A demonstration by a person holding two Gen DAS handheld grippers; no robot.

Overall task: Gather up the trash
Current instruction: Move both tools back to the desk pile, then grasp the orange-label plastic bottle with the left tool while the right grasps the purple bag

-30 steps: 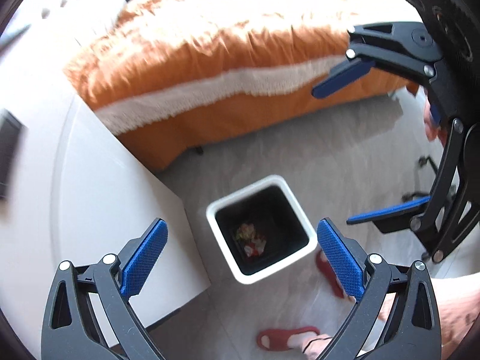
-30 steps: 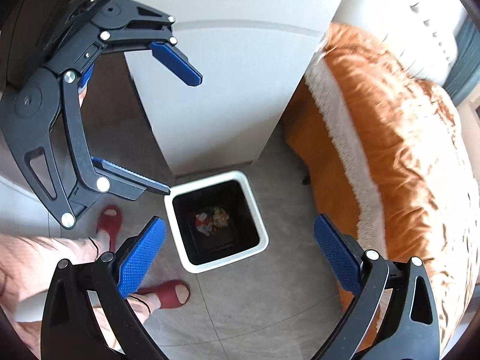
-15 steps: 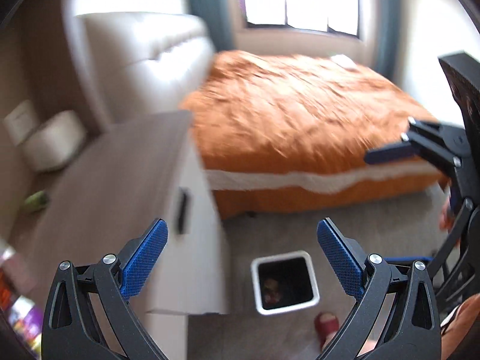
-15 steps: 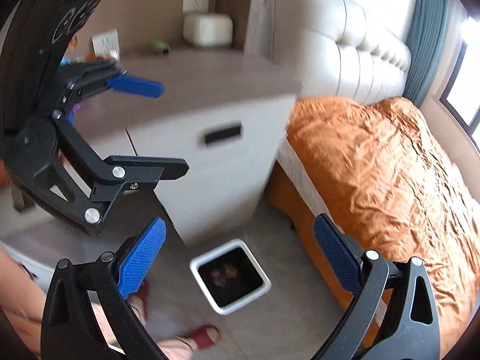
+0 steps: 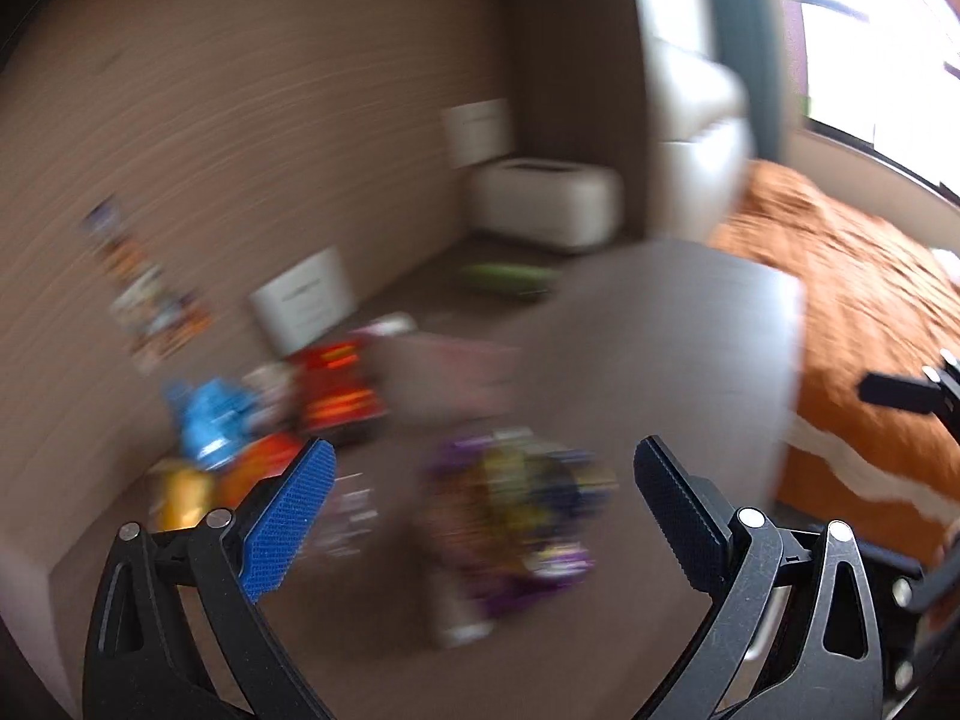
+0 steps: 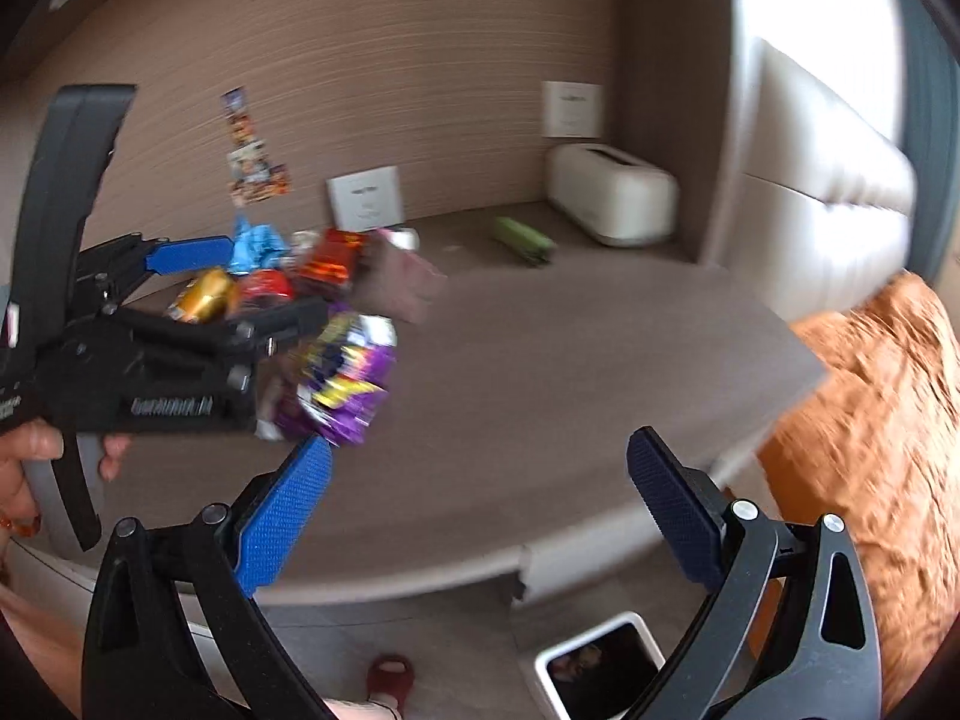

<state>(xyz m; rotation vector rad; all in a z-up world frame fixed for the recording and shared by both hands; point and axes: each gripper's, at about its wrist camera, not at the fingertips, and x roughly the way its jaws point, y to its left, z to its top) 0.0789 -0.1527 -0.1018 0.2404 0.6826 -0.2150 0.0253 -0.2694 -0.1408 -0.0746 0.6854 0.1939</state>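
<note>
left gripper (image 5: 480,501): jaws spread wide, nothing between them, purple snack wrapper (image 5: 516,516) sits on the desk (image 5: 660,360) in the gap ahead, lower centre of frame. heavy motion blur in this view, so the wrapper's print can't be read.
right gripper (image 6: 480,510): jaws also spread, empty, hanging over the front edge of the desk.

right view only: white trash bin (image 6: 600,666) on the floor at bottom centre-right, dark inside with some scraps visible; one red slipper (image 6: 390,675) at bottom centre; the hand (image 6: 24,468) gripping the left tool at the left edge. it also shows the left gripper from the side, centre left, its lower arm overlapping the purple wrapper and part of the pile behind.
left view only: window (image 5: 870,42) at upper right, and a bit of the right gripper at the far right edge.

around, both views: wrapper pile at the back left of the desk against the brown wall. countable in the right view: 1 blue wrapper (image 6: 255,246), 1 gold wrapper (image 6: 204,294), 2 red/orange ones (image 6: 333,258), probably a few more pale bits, too smeared to count. 1 pinkish flat packet (image 6: 402,282) just right of the pile. 1 green object (image 6: 522,240) further back, 1 white box-shaped appliance (image 6: 612,192) in the corner, 2 white cards (image 6: 366,198) on the wall side, a strip of stickers (image 6: 252,150) on the wall. orange bedspread (image 6: 882,420) at right, cream headboard (image 6: 810,180) above it.
</note>
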